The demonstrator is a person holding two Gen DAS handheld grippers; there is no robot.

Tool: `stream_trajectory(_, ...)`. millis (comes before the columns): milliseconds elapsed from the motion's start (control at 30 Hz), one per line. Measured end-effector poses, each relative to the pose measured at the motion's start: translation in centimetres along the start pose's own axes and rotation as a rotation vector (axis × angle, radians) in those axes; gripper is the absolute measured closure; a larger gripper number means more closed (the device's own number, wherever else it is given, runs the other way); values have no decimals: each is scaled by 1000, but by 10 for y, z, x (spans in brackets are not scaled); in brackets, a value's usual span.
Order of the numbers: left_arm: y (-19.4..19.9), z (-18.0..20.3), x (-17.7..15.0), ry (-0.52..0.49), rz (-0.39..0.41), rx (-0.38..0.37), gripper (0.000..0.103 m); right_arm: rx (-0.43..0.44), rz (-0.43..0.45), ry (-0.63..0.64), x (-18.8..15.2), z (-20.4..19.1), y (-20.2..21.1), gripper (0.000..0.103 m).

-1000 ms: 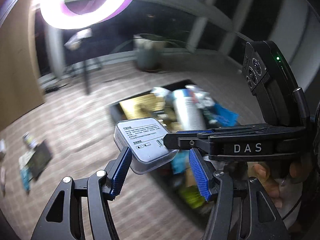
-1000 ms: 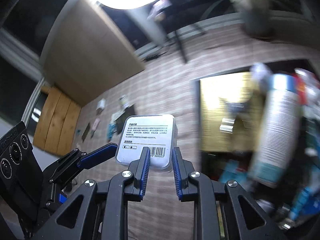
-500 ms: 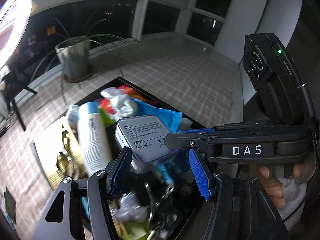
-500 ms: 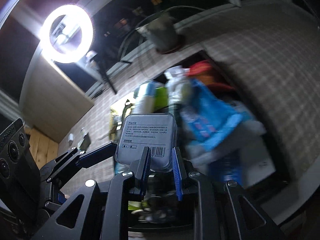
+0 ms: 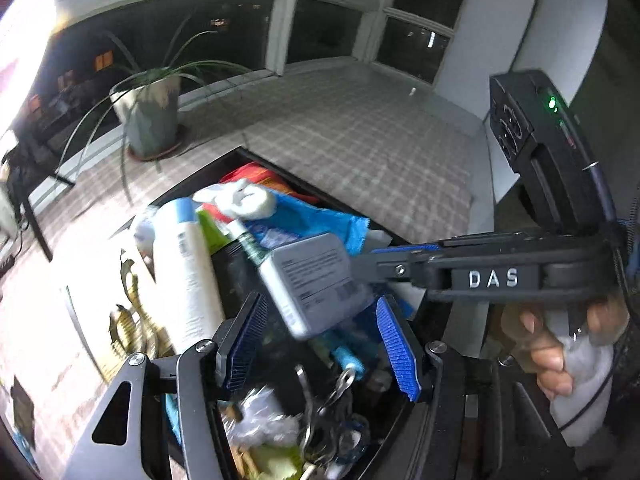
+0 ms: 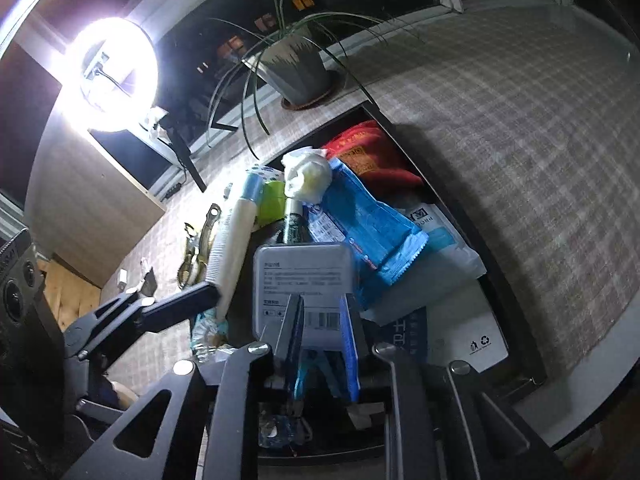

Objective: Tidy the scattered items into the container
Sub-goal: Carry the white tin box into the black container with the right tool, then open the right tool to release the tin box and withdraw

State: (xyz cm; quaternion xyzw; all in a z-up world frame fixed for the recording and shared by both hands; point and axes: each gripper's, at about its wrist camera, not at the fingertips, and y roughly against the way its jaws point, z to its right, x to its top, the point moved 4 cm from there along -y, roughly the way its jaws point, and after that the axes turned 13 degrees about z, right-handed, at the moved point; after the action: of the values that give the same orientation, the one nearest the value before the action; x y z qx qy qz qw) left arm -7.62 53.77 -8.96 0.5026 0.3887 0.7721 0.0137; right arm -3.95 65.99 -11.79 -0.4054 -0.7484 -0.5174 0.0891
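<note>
My right gripper is shut on a small clear plastic box with a printed label and barcode. It holds the box above the black container, which is full of items. In the left wrist view the box hangs tilted over the container, with the right gripper reaching in from the right. My left gripper is open and empty, just below the box and apart from it.
The container holds a white tube, a blue packet, a red pouch, keys and wrappers. A potted plant stands behind it on the checked floor. A ring light glares at the left. Small items lie scattered far left.
Both grippers swung from over the floor to over the full container, carrying the box along. The box now tilts in the left wrist view. The left gripper stayed open.
</note>
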Motion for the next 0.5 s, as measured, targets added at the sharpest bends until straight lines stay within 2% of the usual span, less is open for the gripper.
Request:
stream_trajectory(100,15,-17,-6,23,9,35,41,5,-4,-3,-1,-3,-2,85)
stream_trajectory(200,30,-37,-15,32,13,89,41,18,6,14,1,-15,-4,80)
stream_trajectory(400,71,-104,-42,119,19,213,39,79,4,129,4,-73,-15,71)
stream_trajectory(500,93,-145,-63,190,12,284,39,116,-14,182,2,-106,-27,61)
